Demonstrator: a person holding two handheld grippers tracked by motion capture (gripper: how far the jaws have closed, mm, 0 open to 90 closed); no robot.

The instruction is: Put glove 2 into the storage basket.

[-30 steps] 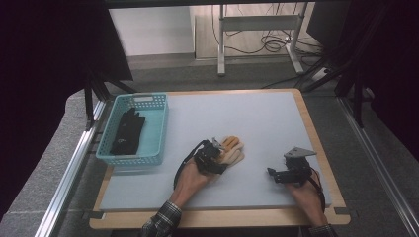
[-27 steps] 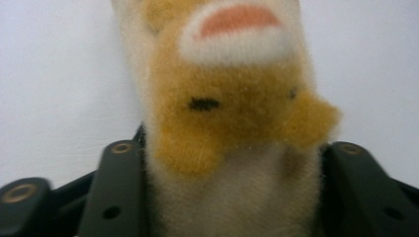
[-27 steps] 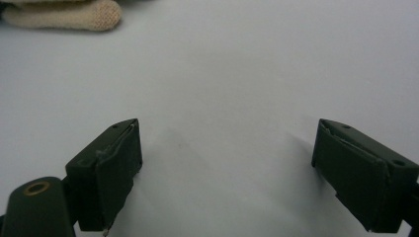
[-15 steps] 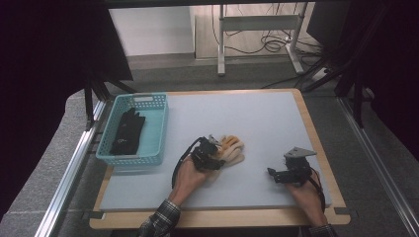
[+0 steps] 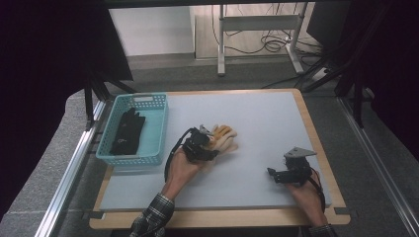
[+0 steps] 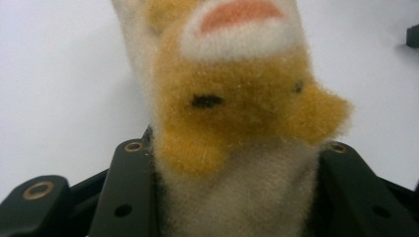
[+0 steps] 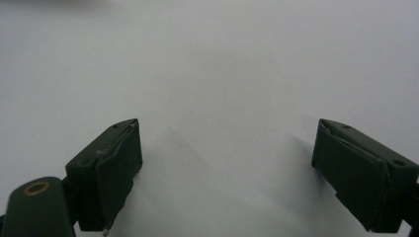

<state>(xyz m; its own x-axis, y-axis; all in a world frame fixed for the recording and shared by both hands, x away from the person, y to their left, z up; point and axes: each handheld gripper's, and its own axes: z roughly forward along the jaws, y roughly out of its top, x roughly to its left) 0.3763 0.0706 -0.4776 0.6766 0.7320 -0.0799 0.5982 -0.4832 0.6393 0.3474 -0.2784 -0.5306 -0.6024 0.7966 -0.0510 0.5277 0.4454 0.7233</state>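
Note:
A fuzzy orange-and-cream glove (image 5: 226, 138) lies near the middle of the white table (image 5: 267, 118). My left gripper (image 5: 210, 142) is shut on its near end, coming at it from the left. In the left gripper view the glove (image 6: 237, 98) rises between the two black jaws, which press on its cream cuff at both sides of my left gripper (image 6: 232, 168). My right gripper (image 5: 273, 173) rests low at the front right, about a hand's length from the glove. It stands open (image 7: 227, 158) over bare table.
A teal basket (image 5: 141, 98) stands at the table's left edge with a black glove (image 5: 127, 131) lying in it. A wooden border (image 5: 217, 217) frames the table top. Desk legs and cables (image 5: 267, 44) are on the floor beyond the far edge.
My left gripper and the fuzzy glove have shifted a little toward the far side and left. The right gripper has stayed put.

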